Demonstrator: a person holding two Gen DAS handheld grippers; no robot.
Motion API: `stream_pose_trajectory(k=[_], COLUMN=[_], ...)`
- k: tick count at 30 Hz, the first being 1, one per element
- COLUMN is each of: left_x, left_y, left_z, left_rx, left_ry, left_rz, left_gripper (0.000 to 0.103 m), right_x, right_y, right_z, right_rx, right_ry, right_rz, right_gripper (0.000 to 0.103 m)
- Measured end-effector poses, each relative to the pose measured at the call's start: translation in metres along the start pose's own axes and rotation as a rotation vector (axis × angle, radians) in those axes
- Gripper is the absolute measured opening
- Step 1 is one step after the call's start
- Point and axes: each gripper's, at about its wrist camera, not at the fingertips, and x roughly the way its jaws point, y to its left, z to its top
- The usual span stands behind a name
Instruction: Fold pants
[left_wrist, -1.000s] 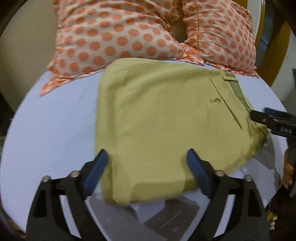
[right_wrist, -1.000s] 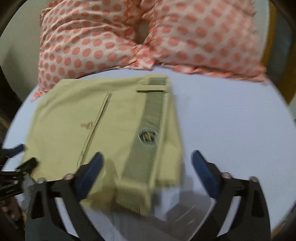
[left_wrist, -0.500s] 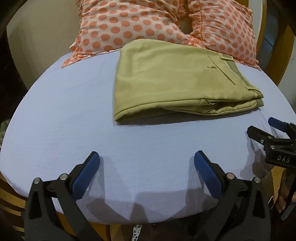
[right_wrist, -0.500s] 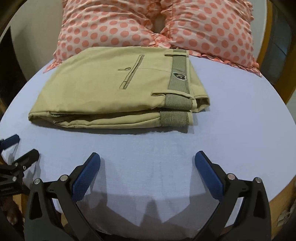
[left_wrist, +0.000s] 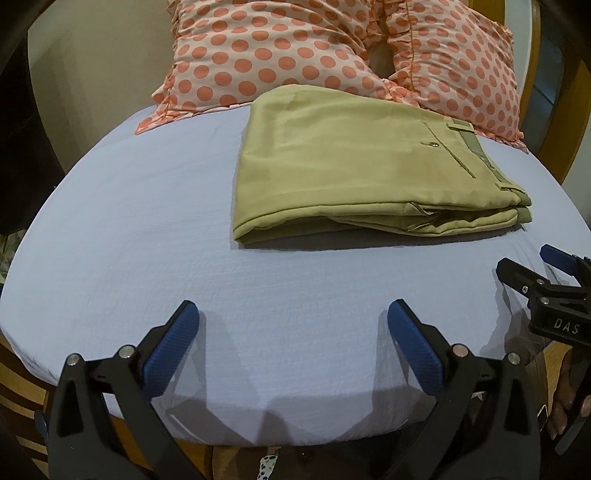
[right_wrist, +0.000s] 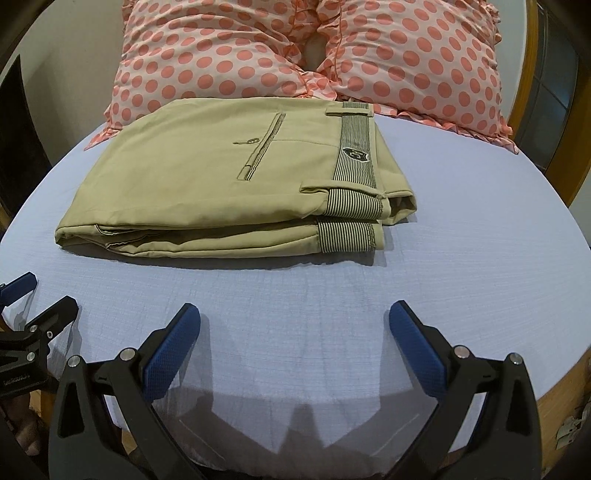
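Khaki pants (left_wrist: 351, 166) lie folded into a flat rectangle on the pale blue bed sheet (left_wrist: 147, 240), also in the right wrist view (right_wrist: 207, 184), with a striped waistband (right_wrist: 354, 147) on the right side. My left gripper (left_wrist: 293, 325) is open and empty, above the sheet near the front edge, apart from the pants. My right gripper (right_wrist: 295, 325) is open and empty, likewise short of the pants. Each gripper shows in the other's view: the right one (left_wrist: 532, 269) at the right edge, the left one (right_wrist: 37, 299) at the left edge.
Two orange polka-dot pillows (left_wrist: 280, 55) (right_wrist: 417, 55) lie behind the pants against the wall. A wooden bed frame (left_wrist: 569, 110) runs along the right. The mattress front edge (right_wrist: 295, 443) is just under the grippers.
Both grippers have let go of the pants and pulled back toward the front edge of the bed. The pants now lie still, folded.
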Motion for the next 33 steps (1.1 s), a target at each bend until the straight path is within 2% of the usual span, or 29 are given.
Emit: stream_pose_trajectory(k=[33], left_x=[0.0019], left_y=[0.0014], left_z=[0.0021], left_rx=[-0.008], left_ry=[0.023], left_rz=[0.009], left_gripper=[0.101], right_x=[-0.0008], right_y=[0.0031], right_z=[0.0016], right_rx=[-0.001], right_ry=[-0.011], right_rz=[-0.001], right_gripper=[0.102])
